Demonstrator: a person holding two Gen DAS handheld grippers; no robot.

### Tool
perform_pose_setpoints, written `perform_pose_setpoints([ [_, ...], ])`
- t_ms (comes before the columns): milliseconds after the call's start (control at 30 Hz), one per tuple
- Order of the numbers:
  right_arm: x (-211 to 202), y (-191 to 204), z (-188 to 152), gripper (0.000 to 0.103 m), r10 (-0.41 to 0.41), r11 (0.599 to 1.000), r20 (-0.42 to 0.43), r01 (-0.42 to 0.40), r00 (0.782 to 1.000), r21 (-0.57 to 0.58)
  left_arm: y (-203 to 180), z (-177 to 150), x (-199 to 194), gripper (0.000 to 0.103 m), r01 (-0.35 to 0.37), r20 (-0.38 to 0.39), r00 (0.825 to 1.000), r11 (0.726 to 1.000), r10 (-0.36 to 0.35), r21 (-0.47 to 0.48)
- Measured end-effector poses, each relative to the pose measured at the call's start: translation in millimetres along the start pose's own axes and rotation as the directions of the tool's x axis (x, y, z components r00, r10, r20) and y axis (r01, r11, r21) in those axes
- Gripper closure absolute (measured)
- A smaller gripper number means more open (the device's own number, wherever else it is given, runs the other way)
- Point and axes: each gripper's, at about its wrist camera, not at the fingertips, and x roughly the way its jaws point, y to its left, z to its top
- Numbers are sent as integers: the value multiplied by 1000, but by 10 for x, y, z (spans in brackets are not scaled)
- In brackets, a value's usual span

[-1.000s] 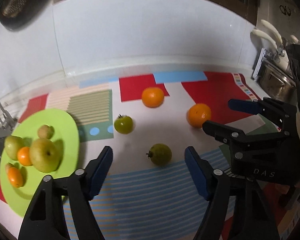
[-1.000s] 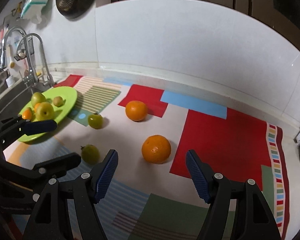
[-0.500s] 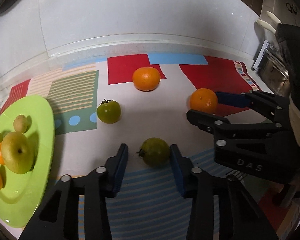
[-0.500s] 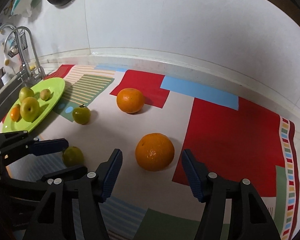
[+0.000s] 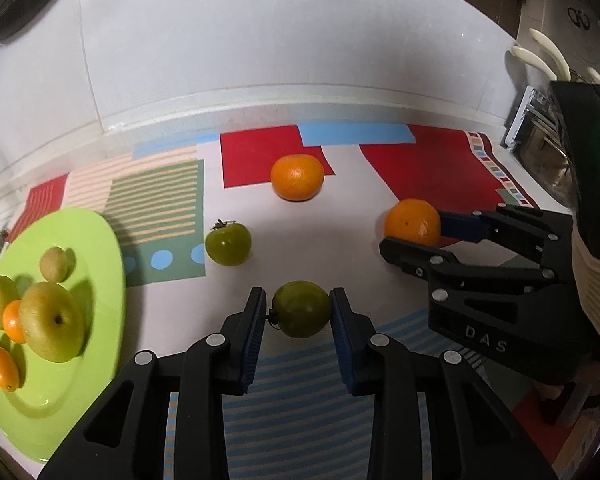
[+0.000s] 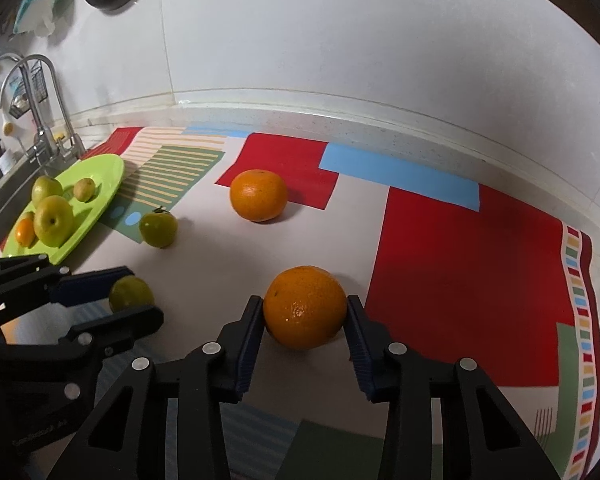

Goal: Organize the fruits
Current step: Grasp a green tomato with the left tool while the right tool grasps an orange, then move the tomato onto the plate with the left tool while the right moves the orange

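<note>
My left gripper (image 5: 300, 312) is shut on a green persimmon (image 5: 301, 309) on the patterned mat; it also shows in the right wrist view (image 6: 130, 292). My right gripper (image 6: 305, 314) is shut on an orange (image 6: 305, 307), which also shows in the left wrist view (image 5: 412, 222). A second green persimmon (image 5: 228, 243) and a second orange (image 5: 297, 177) lie loose on the mat. A lime-green plate (image 5: 96, 240) at the left holds a pear, small green fruits and small oranges.
A sink and tap (image 6: 48, 92) stand beyond the plate at the left. A white wall backs the counter. A rack with utensils (image 5: 540, 60) stands at the far right. The mat's red area (image 6: 460, 260) lies to the right.
Both grippers moved forward and closed, the left onto the green persimmon, the right onto the near orange.
</note>
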Motion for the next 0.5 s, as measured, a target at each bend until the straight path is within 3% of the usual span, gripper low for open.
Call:
perform_pose_setpoints([
  [500,-645,215,-114,62,-8,999,78,5,997,44,-1,-109,-605,71,-31,96,995,999,29,17],
])
